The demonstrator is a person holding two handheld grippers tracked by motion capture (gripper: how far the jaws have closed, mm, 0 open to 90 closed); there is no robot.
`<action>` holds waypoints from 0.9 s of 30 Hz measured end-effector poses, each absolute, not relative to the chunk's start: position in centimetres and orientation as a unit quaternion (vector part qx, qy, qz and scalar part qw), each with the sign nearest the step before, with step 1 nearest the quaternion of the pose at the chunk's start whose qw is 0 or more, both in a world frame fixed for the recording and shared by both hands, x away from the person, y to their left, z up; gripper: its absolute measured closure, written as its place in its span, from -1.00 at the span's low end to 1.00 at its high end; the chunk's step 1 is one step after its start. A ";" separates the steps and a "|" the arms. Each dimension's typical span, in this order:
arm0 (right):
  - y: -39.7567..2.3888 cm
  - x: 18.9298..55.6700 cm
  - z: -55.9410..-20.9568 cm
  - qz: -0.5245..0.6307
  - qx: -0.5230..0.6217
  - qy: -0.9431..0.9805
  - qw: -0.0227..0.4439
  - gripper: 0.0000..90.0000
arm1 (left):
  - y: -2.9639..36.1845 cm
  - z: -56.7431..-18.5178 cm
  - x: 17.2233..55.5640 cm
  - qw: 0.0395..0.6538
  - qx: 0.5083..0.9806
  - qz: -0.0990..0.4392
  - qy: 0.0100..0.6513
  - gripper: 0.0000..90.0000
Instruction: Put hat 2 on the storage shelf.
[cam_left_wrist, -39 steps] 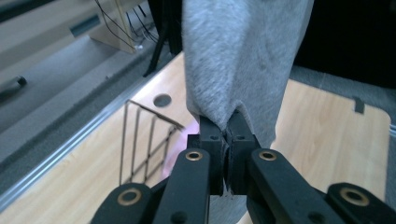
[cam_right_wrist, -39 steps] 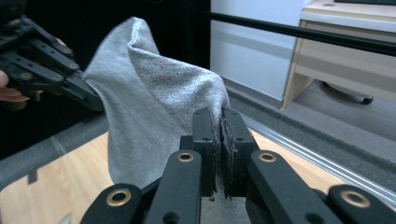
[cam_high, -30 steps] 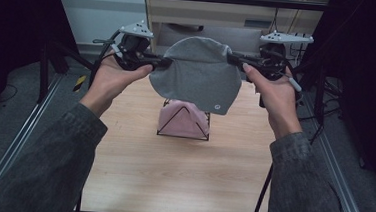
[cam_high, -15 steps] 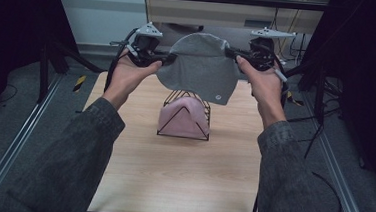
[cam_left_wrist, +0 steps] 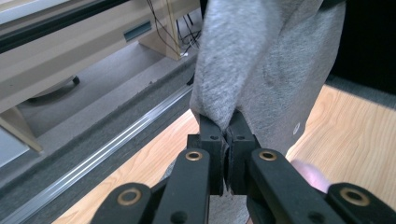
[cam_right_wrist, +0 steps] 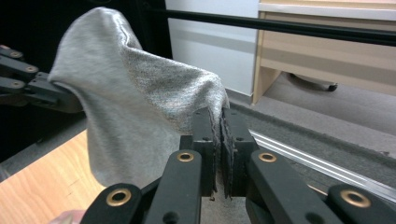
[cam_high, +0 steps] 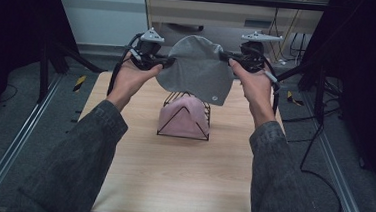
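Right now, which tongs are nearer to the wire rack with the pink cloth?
Left, slightly, though it is close. Left tongs and right tongs hold the grey cloth above the wire rack, one each side.

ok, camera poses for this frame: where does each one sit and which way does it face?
High view: above the person's side, looking forward and down at the table; forearms, hands and both grippers show.
Left gripper view: rides the left gripper, looking along its jaws at the grey cloth.
Right gripper view: rides the right gripper, facing the left gripper across the cloth.
Shared: all three show the cloth held at both ends.
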State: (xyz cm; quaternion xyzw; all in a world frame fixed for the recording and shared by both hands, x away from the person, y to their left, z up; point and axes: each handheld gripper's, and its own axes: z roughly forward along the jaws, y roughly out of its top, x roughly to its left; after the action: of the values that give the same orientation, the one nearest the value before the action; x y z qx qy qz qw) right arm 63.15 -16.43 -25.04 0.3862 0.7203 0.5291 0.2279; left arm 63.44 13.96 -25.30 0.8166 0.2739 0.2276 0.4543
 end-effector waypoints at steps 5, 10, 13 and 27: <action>-15.6 62.7 -25.7 0.521 0.377 0.732 0.223 0.90 | 14.5 -26.6 63.2 0.443 0.824 0.222 0.275 0.95; -15.1 62.4 -26.2 0.518 0.375 0.737 0.218 0.90 | 14.6 -27.4 62.8 0.441 0.826 0.218 0.275 0.94; -14.9 62.4 -26.2 0.519 0.375 0.737 0.217 0.90 | 14.8 -27.6 62.6 0.444 0.824 0.214 0.279 0.94; -14.9 62.2 -26.4 0.515 0.375 0.741 0.214 0.91 | 15.2 -28.6 62.6 0.440 0.825 0.209 0.285 0.94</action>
State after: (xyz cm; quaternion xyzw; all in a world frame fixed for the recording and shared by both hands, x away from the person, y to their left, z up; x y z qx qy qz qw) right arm 62.25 -14.93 -26.40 0.3747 0.7408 0.5149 0.2139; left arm 62.59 15.19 -28.57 0.8253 0.2850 0.2095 0.4402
